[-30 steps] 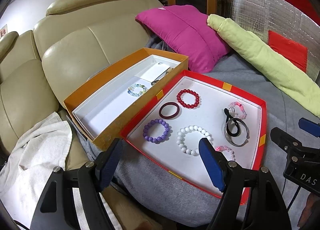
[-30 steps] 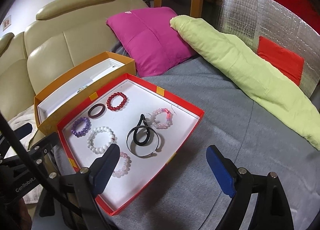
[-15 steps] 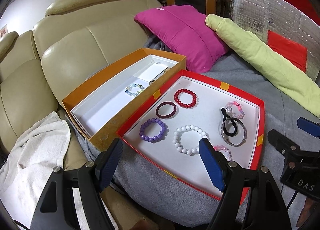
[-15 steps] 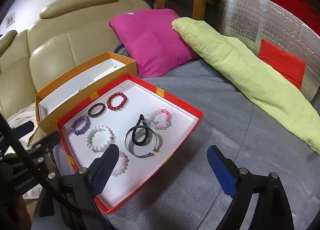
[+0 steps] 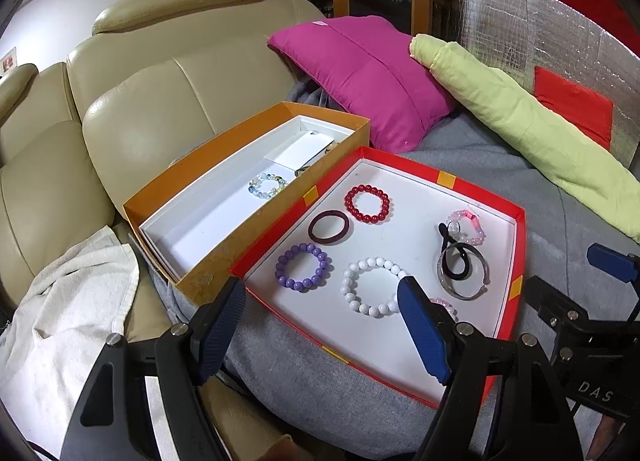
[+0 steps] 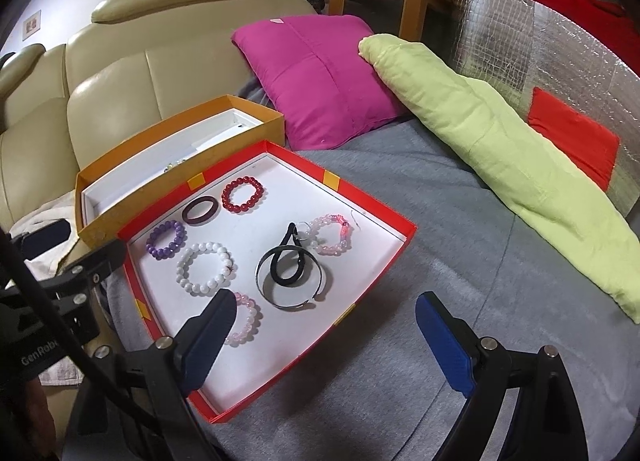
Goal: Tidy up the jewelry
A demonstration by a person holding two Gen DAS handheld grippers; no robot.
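Left gripper: jaws wide apart, nothing between them, hovering over the near edge of the red tray.
Right gripper: jaws spread wide, empty, above the tray's near right corner and the grey blanket.
Red tray: white inside, resting on the blanket, touching the orange box on its left.
In the tray: red bead bracelet, dark maroon band, purple bead bracelet, white bead bracelet, pink bead bracelet, black hair tie lying across a silver bangle, pale pink bracelet partly hidden by a fingertip.
In the orange box: pale blue-green bead bracelet, alone on the white floor.
Behind: magenta cushion, lime-green bolster, beige leather sofa.
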